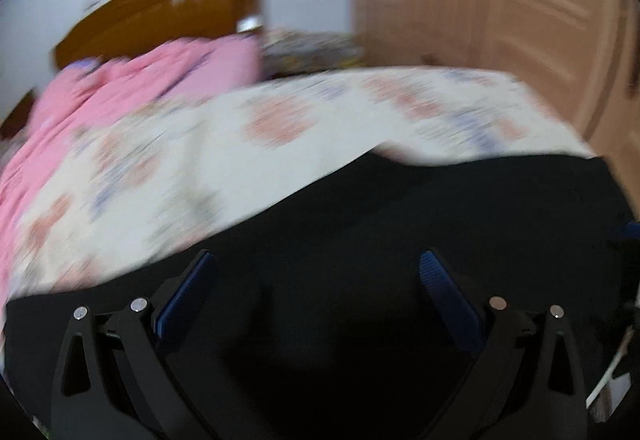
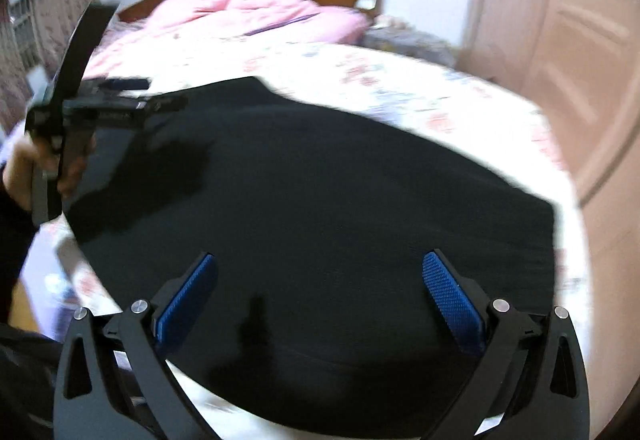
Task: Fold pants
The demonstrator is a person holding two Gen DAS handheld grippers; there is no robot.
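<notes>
**Both grippers wide open over the black pants**

Blue-padded fingers fill the bottom of both views, so starting there. Right gripper (image 2: 320, 272) has its jaws spread wide with nothing between them, sitting just above the black pants (image 2: 320, 180), which lie flat across the middle of the frame on the floral bedsheet (image 2: 400, 80). At the left edge of that same view you can see a hand (image 2: 44, 164) gripping the handle of the left gripper (image 2: 132, 96), which pokes in over the upper left corner of the pants.

In the left wrist view, the left gripper (image 1: 318, 272) is just as wide open and holding nothing, with dark fabric filling the lower half of the frame. It's pretty blurry. Pink blanket (image 1: 132, 88) sits upper left by the wooden headboard (image 1: 180, 12), and a wardrobe (image 1: 500, 0) fills the upper right.
</notes>
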